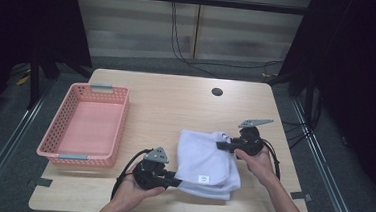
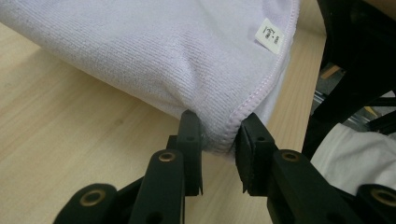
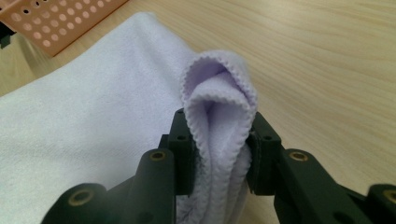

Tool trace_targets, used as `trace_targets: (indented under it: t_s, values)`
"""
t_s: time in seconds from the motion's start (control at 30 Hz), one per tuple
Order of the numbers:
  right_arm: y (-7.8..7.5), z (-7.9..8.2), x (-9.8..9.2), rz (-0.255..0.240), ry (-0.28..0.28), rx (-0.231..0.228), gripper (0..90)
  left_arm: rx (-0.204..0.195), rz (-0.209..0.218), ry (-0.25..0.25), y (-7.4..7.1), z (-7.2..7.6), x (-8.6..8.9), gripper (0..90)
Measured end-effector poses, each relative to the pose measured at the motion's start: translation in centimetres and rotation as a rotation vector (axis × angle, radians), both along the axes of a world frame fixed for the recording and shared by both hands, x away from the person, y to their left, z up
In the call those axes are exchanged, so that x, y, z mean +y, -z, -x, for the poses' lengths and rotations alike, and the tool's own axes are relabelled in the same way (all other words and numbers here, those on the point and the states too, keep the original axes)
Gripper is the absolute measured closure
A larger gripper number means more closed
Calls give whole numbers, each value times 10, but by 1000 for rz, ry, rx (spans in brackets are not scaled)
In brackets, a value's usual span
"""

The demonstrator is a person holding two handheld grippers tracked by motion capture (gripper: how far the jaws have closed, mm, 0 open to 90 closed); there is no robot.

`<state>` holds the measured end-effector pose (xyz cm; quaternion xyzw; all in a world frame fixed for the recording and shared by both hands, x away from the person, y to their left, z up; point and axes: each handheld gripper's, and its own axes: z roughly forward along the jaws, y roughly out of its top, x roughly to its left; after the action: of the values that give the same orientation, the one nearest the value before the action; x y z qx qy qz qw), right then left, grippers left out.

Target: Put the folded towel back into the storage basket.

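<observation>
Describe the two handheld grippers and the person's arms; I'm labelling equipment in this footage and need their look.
Both the left gripper and the right gripper are black, each with two flat black jaws pinned by brass-coloured rivets. Each carries a grey three-cornered plate on top, and a black cable loops from each body. The forearms are bare, with no sleeves or gloves in the high view.

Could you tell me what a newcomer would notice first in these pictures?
A folded pale lilac towel lies on the wooden table, pinched at opposite edges by the left hand-held gripper and the right hand-held gripper. An empty pink basket stands on the table's left side.
</observation>
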<state>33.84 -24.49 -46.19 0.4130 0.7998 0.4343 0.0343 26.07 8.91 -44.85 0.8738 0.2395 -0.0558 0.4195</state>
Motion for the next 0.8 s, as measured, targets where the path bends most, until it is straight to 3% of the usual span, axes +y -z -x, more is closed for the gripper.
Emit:
trace_targets:
  t_s: [0.23,0.53,0.8]
  values:
    - [-16,-6,-2,-39,2,-13,687,-33,21,-15,-17,-6,5,734]
    - [-38,-20,8,-36,-8,-29,687,-46,49,-48,-31,-15,19,736]
    - [-53,-35,22,-39,-26,-44,688,-69,49,-79,-43,-19,29,735]
